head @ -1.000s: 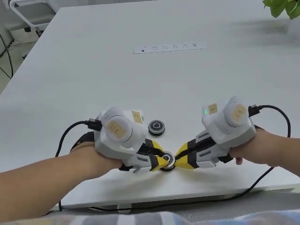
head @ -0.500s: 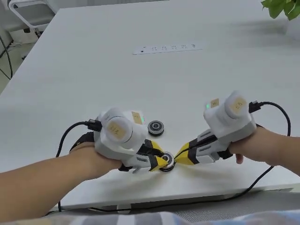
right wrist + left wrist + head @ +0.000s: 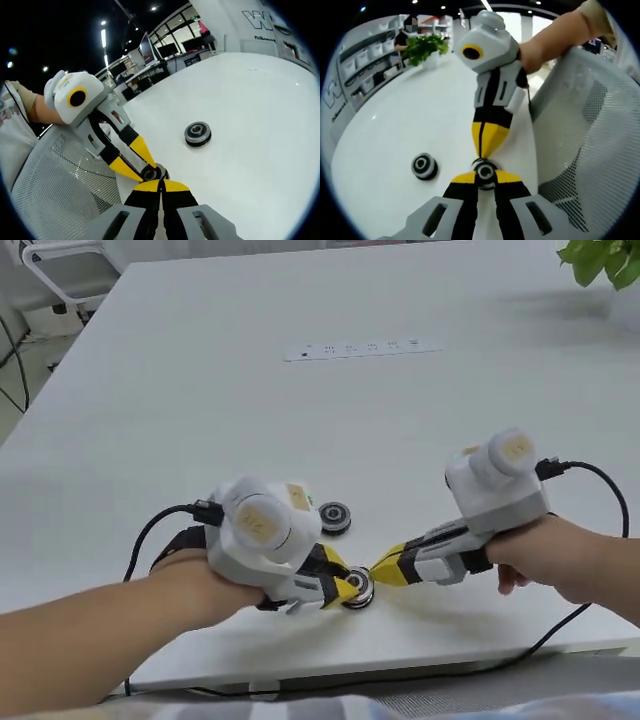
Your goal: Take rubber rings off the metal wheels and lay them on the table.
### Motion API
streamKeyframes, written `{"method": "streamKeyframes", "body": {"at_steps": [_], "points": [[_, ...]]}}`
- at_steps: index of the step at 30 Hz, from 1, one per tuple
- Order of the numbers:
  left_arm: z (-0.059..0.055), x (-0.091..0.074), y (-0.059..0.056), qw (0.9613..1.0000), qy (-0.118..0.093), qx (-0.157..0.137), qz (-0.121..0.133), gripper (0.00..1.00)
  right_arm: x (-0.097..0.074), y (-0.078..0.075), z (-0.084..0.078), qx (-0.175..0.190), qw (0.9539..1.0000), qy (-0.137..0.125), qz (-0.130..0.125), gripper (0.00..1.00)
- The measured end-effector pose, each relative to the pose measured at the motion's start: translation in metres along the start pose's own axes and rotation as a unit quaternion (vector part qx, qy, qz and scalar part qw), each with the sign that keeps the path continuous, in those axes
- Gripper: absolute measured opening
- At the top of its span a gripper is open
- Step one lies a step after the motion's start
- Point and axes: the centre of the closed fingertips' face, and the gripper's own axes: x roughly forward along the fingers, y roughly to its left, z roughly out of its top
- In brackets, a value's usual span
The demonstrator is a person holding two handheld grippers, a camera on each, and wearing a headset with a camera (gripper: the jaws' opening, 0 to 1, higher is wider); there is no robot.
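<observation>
A white mesh chair (image 3: 590, 140) is standing just beside the near edge of the table (image 3: 150, 420).

Close to this near edge, approx. at its middle, the L gripper (image 3: 346, 589) is holding a metal wheel (image 3: 359, 585). Its yellow jaw tips are standing narrow and are clamping the wheel from two sides. The round face of the wheel is looking toward the L gripper's own camera. The wheel is sitting low over the table top; whether it is touching the top, I cannot tell.

The R gripper (image 3: 384, 568) is pointing at the same wheel from the right side. Its jaws are pressing together w/ almost no gap showing, and the tip is touching the rim of the wheel. Whether some rubber is being pinched btw. them, I cannot tell.

A bit farther from the near edge, just behind the L gripper, a second wheel (image 3: 334, 517) is lying flat on the table, apart from both grippers. A dark rubber ring (image 3: 198, 143) is sitting around it.

Toward the far edge a white power strip (image 3: 362, 347) is lying. At the far right corner the green leaves of a plant (image 3: 600, 258) are showing.
</observation>
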Motion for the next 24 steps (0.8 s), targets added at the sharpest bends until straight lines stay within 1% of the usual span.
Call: {"method": "streamKeyframes", "body": {"at_steps": [4, 7, 15, 18, 23, 24], "points": [[0.000, 0.000, 0.001, 1.0000, 0.003, -0.004, 0.004, 0.11, 0.000, 0.000, 0.001, -0.002, 1.0000, -0.002, -0.001, 0.00], [0.000, 0.000, 0.001, 1.0000, 0.005, -0.003, 0.005, 0.11, -0.001, 0.003, 0.002, 0.004, 1.0000, -0.006, 0.005, 0.00], [0.000, 0.000, 0.001, 0.9999, 0.006, -0.005, 0.006, 0.11, 0.002, 0.012, 0.003, -0.006, 0.9999, -0.003, 0.014, 0.00], [-0.001, 0.000, 0.001, 0.9999, 0.007, -0.005, 0.006, 0.11, 0.002, 0.013, 0.003, -0.004, 0.9998, -0.005, 0.017, 0.00], [-0.001, 0.000, 0.001, 0.9999, 0.006, -0.005, 0.007, 0.11, 0.004, 0.021, 0.004, -0.009, 0.9996, -0.004, 0.027, 0.00], [0.000, 0.000, 0.001, 0.9999, 0.006, -0.004, 0.007, 0.11, 0.005, 0.026, 0.005, -0.008, 0.9991, -0.007, 0.040, 0.00]]}}
